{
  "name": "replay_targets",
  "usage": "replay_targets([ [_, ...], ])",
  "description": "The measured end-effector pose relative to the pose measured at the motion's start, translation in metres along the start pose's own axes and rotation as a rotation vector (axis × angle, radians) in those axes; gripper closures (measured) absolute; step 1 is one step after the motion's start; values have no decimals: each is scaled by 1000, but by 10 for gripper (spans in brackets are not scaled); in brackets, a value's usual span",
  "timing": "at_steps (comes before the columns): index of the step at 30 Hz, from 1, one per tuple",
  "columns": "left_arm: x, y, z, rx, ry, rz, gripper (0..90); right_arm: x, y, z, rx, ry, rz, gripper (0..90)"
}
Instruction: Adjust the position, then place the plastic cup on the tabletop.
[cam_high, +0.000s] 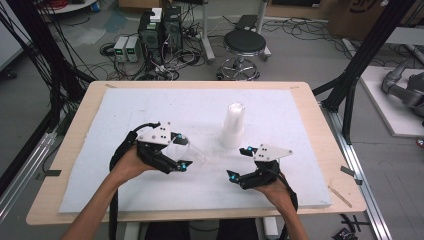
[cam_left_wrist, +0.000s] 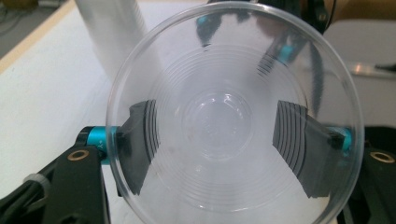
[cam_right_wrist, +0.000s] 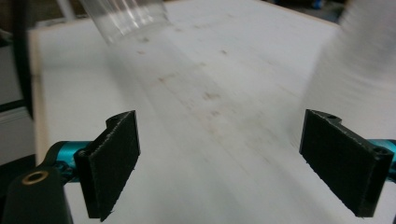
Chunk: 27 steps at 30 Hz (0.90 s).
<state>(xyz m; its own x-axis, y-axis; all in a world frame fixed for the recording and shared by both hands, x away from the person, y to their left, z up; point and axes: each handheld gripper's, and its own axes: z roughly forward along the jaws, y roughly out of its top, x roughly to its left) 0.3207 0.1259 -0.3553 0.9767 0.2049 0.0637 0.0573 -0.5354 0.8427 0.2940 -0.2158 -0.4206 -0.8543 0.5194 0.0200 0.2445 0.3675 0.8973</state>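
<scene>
Clear glossy ribbed plastic cup (cam_left_wrist: 224, 116), matt white foam mat (cam_high: 150, 107), pale wood table (cam_high: 80, 115), translucent cup stack (cam_high: 233, 125)

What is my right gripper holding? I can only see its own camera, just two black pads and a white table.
Observer: Nothing. In the high view the right gripper is open, jaws wide apart over the white mat.
Operator: Then what's that see-through thing at the top of my picture?
Observer: A clear plastic cup. The left gripper is shut on it, with the black pads pressing its sides.
Operator: And the blurry white thing on the right?
Observer: A stack of cups, standing upright on the mat between the two grippers, farther from the person.
</scene>
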Motion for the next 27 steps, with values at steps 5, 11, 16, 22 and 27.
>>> replay_targets([
  [5, 9, 6, -1, 116, -4, -10, 304, -10, -19, -11, 24, -119, 49, 123],
  [11, 25, 14, -1, 282, -26, -9, 304, -18, -36, -20, 53, -239, 102, 122],
  [16, 34, 18, -4, 340, -17, -21, 304, -21, -46, -23, 58, -286, 134, 122],
  [22, 35, 20, 1, 363, -19, -17, 305, -22, -48, -24, 45, -293, 148, 122],
  [27, 34, 20, 5, 368, -23, -13, 306, -21, -48, -24, 44, -288, 143, 122],
])
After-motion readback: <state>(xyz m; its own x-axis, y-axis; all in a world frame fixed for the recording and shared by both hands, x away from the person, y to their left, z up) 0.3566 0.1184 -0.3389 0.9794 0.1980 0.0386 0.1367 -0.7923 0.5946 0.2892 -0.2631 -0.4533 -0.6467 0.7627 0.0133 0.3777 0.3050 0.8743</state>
